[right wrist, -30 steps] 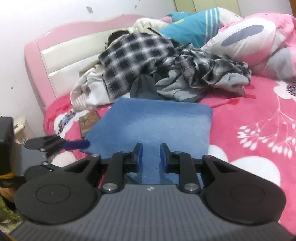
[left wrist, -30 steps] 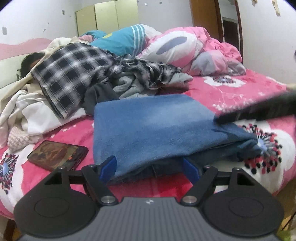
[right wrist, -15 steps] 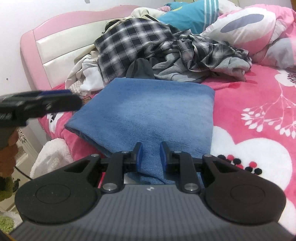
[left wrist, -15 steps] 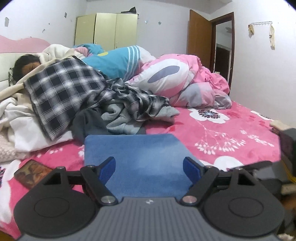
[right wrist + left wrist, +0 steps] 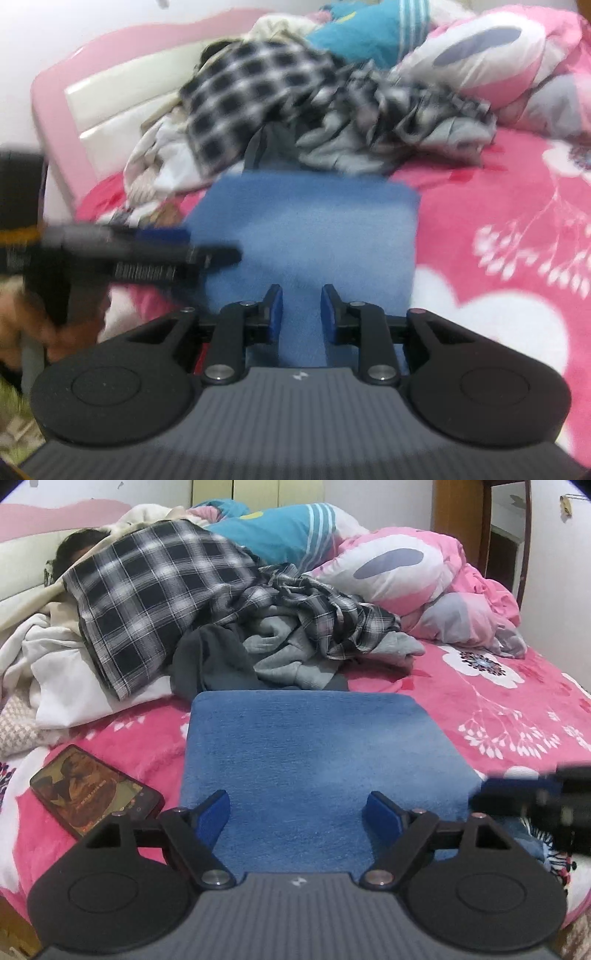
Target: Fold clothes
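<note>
Blue jeans (image 5: 314, 760) lie folded flat on bed (image 5: 517, 716).

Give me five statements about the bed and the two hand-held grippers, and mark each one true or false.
1. The folded blue garment lies flat on the pink floral blanket. True.
2. A phone lies on top of the folded blue garment. False: it lies on the blanket, to the left of the garment.
3. The left hand-held gripper has its fingers spread wide. True.
4. A black and white plaid shirt is in the unfolded pile behind the blue garment. True.
5. The right hand-held gripper is clamped on the plaid shirt. False: its fingers stand apart over the blue garment, and the right wrist view is too blurred to show a grip.
</note>
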Motion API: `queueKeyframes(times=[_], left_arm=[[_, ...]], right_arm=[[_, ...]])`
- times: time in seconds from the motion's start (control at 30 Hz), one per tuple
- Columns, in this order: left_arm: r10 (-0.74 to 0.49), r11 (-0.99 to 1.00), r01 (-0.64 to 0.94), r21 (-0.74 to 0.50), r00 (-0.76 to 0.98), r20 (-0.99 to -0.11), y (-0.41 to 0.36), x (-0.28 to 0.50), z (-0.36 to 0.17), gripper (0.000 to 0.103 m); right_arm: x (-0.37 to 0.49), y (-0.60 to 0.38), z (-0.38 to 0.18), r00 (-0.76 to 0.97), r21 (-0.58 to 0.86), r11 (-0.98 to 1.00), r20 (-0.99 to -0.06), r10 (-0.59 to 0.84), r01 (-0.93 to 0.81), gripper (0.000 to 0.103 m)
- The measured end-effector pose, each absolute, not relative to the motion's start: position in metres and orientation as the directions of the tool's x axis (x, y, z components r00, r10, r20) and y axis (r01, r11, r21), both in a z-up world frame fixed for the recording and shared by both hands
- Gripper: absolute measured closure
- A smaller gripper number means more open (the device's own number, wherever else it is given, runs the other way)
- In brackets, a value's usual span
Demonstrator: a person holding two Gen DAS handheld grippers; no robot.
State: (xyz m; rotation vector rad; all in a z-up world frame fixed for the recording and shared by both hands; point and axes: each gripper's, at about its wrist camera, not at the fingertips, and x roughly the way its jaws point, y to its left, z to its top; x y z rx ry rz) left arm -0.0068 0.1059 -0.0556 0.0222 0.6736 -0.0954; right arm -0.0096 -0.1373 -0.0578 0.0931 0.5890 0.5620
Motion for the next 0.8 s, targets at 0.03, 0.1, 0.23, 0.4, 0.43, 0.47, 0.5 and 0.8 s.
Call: queueKeyframes(times=[0.03, 0.1, 0.23, 0.4, 0.43, 0.47, 0.5, 0.8], left_arm=[[-0.077, 0.996, 0.092, -0.008, 0.775, -0.628, 0.105, -0.006, -0.055, 0.020], [-0.067, 0.996, 0.084, -0.003, 0.773, -0.631, 0.103, -0.007, -0.055, 0.020], [-0.043, 0.997, 0.075, 0.022, 0.767, -0.641, 0.098, -0.006, -0.055, 0.020], [-0.028, 0.997, 0.068, 0.037, 0.762, -0.647, 0.095, -0.004, -0.055, 0.020], [-0.026, 0.997, 0.067, 0.039, 0.761, -0.648, 0.095, -0.004, -0.054, 0.020], [-0.024, 0.997, 0.066, 0.040, 0.760, -0.649, 0.094, -0.004, -0.054, 0.020], [-0.023, 0.997, 0.066, 0.041, 0.760, -0.649, 0.094, -0.004, -0.054, 0.020], [-0.013, 0.997, 0.062, 0.052, 0.758, -0.652, 0.092, -0.004, -0.054, 0.019]], right_arm=[[-0.005, -0.137, -0.056, 0.692, 0.240, 0.850, -0.498, 0.522, -0.469, 0.081], [0.003, -0.137, -0.056, 0.697, 0.243, 0.856, -0.500, 0.513, -0.456, 0.081], [0.016, -0.130, -0.087, 0.668, 0.235, 0.858, -0.546, 0.505, -0.457, 0.081], [0.017, -0.134, -0.089, 0.662, 0.252, 0.847, -0.536, 0.525, -0.468, 0.081], [0.016, -0.134, -0.089, 0.664, 0.249, 0.847, -0.533, 0.525, -0.470, 0.081], [0.015, -0.134, -0.089, 0.666, 0.246, 0.847, -0.530, 0.524, -0.471, 0.081], [0.014, -0.134, -0.089, 0.669, 0.245, 0.848, -0.527, 0.523, -0.470, 0.081], [0.010, -0.134, -0.091, 0.685, 0.244, 0.852, -0.511, 0.519, -0.463, 0.081]])
